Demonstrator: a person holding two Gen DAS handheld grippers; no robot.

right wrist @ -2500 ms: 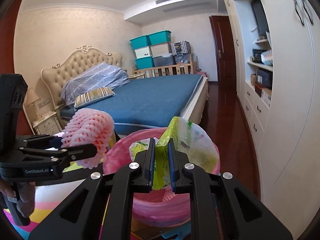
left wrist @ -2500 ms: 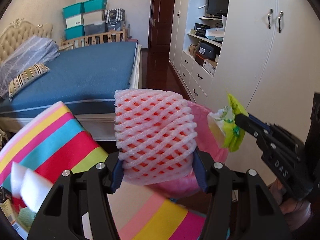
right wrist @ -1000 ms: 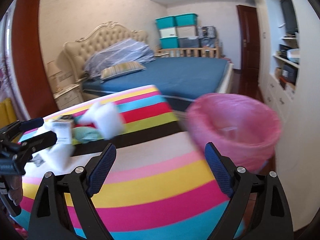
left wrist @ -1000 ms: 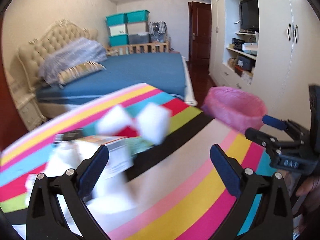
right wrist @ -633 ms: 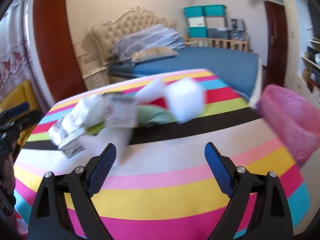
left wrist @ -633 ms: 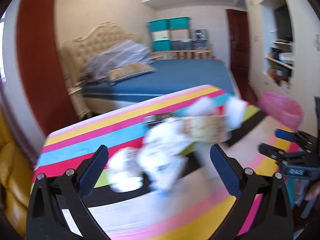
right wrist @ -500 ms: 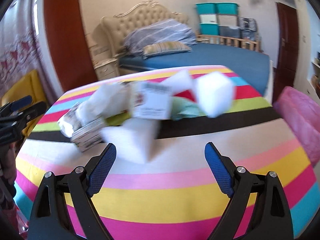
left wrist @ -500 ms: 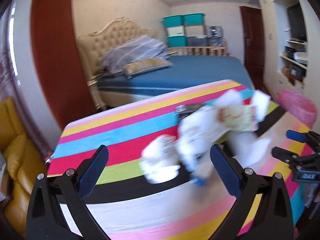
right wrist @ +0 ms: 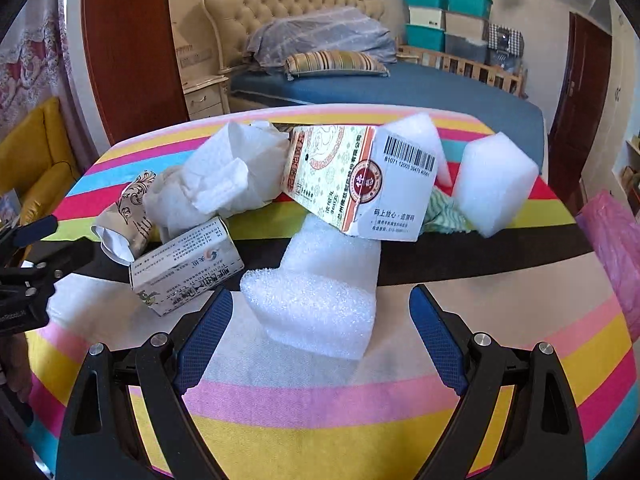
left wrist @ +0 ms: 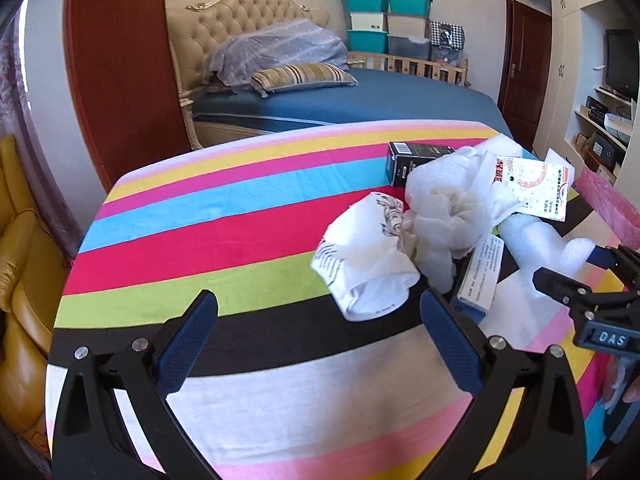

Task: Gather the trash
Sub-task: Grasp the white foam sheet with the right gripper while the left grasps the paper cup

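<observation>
Both jaws wide, empty: right hand-held gripper (right wrist: 318, 334) straddles foam wrap (right wrist: 320, 300) from near side; left hand-held gripper (left wrist: 318, 344) just short of crumpled paper bag (left wrist: 366, 264).
Trash heaped mid-surface (left wrist: 200, 216); pink bin (right wrist: 616, 252) off right edge.
Risks:
- printed carton (right wrist: 356, 184) leans on foam; lifting foam likely topples it
- foam soft, may slip from shallow pinch
- grippers near, may collide

"das" on the right gripper (left wrist: 608, 338); barcode digits on the box (right wrist: 362, 184).
</observation>
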